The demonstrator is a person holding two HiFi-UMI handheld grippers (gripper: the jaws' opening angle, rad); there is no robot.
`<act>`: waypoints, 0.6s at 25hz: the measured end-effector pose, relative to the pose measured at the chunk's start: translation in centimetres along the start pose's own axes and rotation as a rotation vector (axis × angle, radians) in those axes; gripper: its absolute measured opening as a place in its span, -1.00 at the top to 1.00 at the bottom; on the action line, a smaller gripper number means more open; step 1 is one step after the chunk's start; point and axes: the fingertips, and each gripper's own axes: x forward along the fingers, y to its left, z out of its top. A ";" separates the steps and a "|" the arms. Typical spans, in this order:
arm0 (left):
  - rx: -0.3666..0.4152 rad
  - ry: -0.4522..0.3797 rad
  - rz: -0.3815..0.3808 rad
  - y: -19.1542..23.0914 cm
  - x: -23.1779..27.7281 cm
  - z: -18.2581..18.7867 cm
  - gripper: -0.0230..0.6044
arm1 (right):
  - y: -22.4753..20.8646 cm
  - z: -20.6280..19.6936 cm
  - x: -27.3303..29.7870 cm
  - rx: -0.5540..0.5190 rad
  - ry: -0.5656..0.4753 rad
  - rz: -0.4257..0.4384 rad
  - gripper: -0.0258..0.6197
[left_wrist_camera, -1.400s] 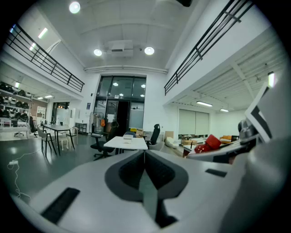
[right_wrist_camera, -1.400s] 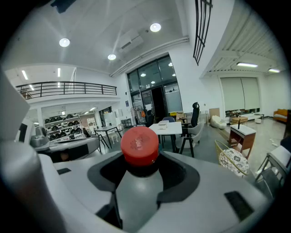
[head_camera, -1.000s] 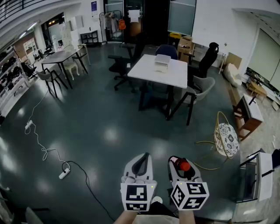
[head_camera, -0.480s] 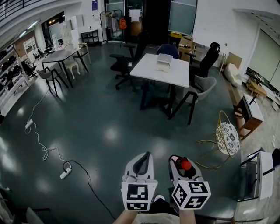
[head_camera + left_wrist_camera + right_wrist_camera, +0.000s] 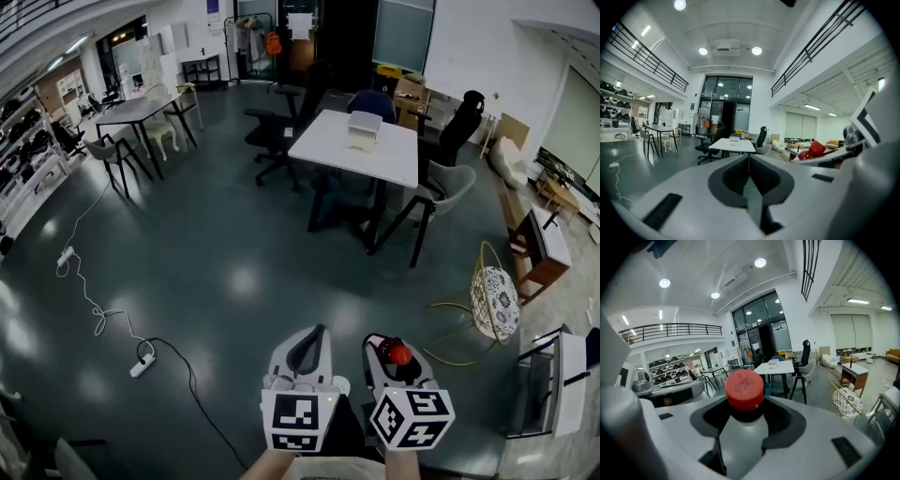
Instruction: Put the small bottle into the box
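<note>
Your right gripper [image 5: 392, 356] has its jaws clamped on the bottle [image 5: 743, 437], cap forward, so it carries secure. Your left gripper [image 5: 307, 339] is pressed together, empty (nothing to do yet). The box [image 5: 364, 129] looks to be on the far surface [image 5: 328, 152].

The floor [image 5: 187, 272] is dark and glossy. The small bottle [image 5: 740, 439] has a cloudy plastic body and a matt red cap [image 5: 744, 389]. The left hand-held gripper [image 5: 749, 174] and right hand-held gripper [image 5: 745, 423] are smooth grey plastic.

Mostly hidden bottle [image 5: 398, 354]
Only its red cap clears the right tool [image 5: 389, 349] in the head view; the far box [image 5: 364, 129] is too small to see into.
</note>
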 end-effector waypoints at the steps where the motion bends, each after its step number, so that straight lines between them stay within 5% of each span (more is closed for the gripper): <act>1: 0.001 0.002 0.005 0.2 0.5 0.0 0.86 | -0.2 0.1 0.6 0.002 0.004 0.004 0.22; 15: 0.013 -0.005 0.073 2.9 13.7 3.3 0.86 | -5.7 6.9 12.6 -0.002 0.001 0.078 0.22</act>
